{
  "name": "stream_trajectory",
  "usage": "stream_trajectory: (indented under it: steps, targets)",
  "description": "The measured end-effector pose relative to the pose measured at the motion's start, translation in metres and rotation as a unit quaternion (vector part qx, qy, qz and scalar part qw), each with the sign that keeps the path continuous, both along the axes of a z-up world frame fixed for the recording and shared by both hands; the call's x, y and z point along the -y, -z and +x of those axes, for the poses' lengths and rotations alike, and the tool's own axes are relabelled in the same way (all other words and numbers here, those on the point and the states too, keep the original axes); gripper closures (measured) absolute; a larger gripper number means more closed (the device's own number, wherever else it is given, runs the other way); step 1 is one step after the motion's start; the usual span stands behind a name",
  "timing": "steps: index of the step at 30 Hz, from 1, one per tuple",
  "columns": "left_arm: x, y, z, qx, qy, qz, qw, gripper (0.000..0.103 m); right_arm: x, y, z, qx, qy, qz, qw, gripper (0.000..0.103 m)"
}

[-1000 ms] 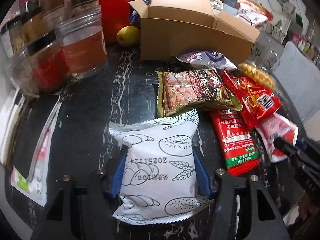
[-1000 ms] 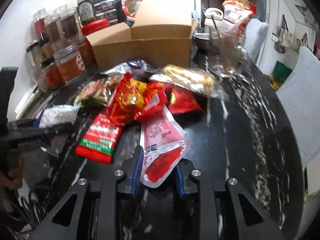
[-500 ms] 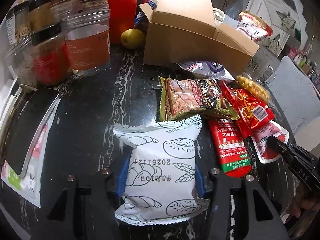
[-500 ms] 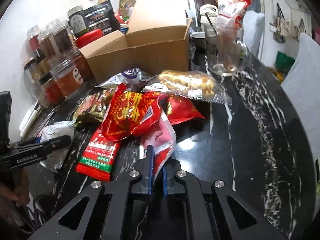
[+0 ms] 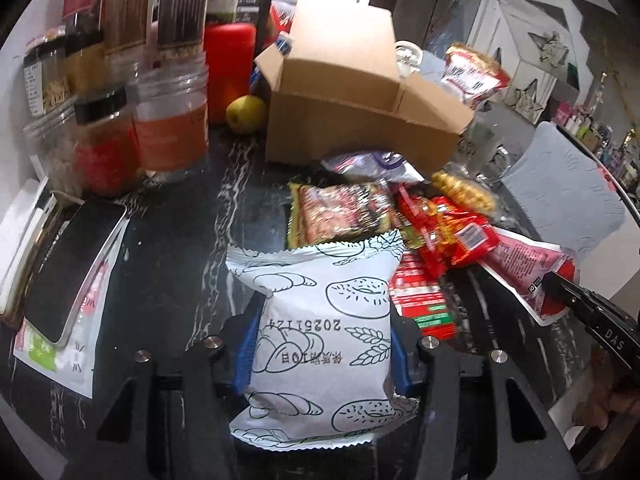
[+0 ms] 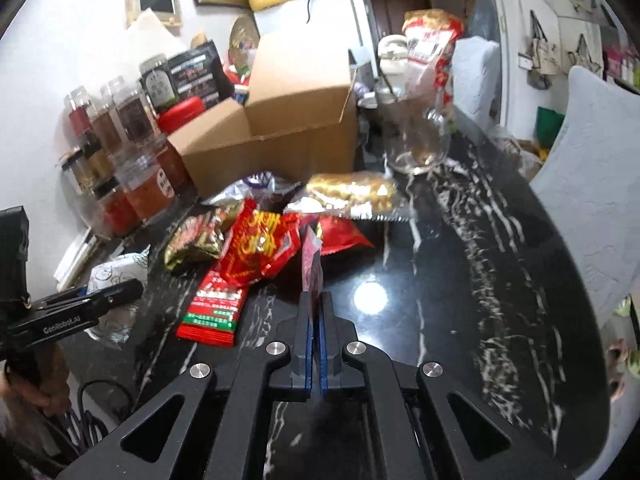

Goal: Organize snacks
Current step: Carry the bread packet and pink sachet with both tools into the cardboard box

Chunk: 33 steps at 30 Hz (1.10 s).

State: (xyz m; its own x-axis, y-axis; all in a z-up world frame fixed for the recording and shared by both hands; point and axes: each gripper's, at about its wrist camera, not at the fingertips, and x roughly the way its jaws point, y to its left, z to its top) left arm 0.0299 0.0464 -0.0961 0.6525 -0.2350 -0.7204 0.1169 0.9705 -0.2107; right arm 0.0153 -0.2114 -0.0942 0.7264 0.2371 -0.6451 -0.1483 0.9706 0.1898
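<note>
1. White bread packet [image 5: 320, 344] printed with line-drawn loaves, clamped between the blue pads of the left gripper [image 5: 322, 344]; far end overlapping the edge of the brown-and-green snack bag [image 5: 340, 214] (date stamp reads upside down in the left wrist view).
2. Pink sachet [image 6: 313, 268] pinched edge-on by the right gripper [image 6: 315, 312], pads nearly together on the thin film; in the left wrist view the same sachet [image 5: 524, 264] slanting up from the pile to the black fingertip at the right.
3. Just beside the two held packets, a loose heap on the black marbled table [image 6: 460, 280]: red crinkly bag [image 6: 260, 248] on top, long red-and-green packet [image 6: 212, 308] under it, a second red bag [image 6: 340, 236] behind the sachet.
4. Behind the heap, a clear pack of golden snacks [image 6: 352, 192] and a silver-purple wrapper [image 6: 248, 188], both close against the open cardboard box [image 6: 272, 136].
5. Left of the box: red canister [image 5: 230, 68], yellow-green fruit [image 5: 246, 114] touching the box's corner region, clear jars [image 5: 172, 132] with orange and red contents.
6. Near left edge: dark phone [image 5: 68, 272] lying on a white printed pouch [image 5: 80, 344].
7. Right of the box: glass mug [image 6: 416, 136] with a red-and-white bag [image 6: 430, 44] standing in it.
</note>
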Motion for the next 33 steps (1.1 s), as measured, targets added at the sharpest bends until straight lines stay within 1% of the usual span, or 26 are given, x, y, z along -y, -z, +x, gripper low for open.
stream_trajectory:
  steps: [5,10,14,17,21,26,30,33]
  targets:
    - [0.003,-0.017,-0.011,0.022,0.006,-0.008,0.9997,0.051,0.003,-0.016,-0.016,0.025,0.005,0.002,1.0,0.101]
    - [0.005,-0.04,-0.019,0.052,0.013,-0.013,0.9985,0.051,0.006,-0.038,-0.031,0.059,0.01,-0.005,0.998,0.101]
    - [0.009,-0.062,-0.02,0.083,0.019,-0.008,0.9964,0.052,0.007,-0.054,-0.035,0.082,0.011,-0.008,0.997,0.101]
    - [0.011,-0.072,-0.015,0.092,0.021,-0.012,0.9955,0.052,0.006,-0.064,-0.033,0.098,0.008,-0.011,0.995,0.101]
    - [0.016,-0.082,-0.004,0.105,0.029,-0.019,0.9939,0.052,0.0,-0.077,-0.021,0.118,-0.005,-0.016,0.993,0.101]
    - [0.017,-0.094,0.021,0.119,0.033,-0.028,0.9919,0.053,-0.012,-0.092,0.004,0.144,-0.028,-0.021,0.989,0.101]
    - [0.018,-0.111,0.047,0.144,0.03,-0.025,0.9888,0.053,-0.02,-0.101,0.031,0.155,-0.043,-0.017,0.987,0.101]
    - [0.018,-0.124,0.067,0.163,0.029,-0.022,0.986,0.053,-0.025,-0.11,0.05,0.171,-0.047,-0.023,0.984,0.101]
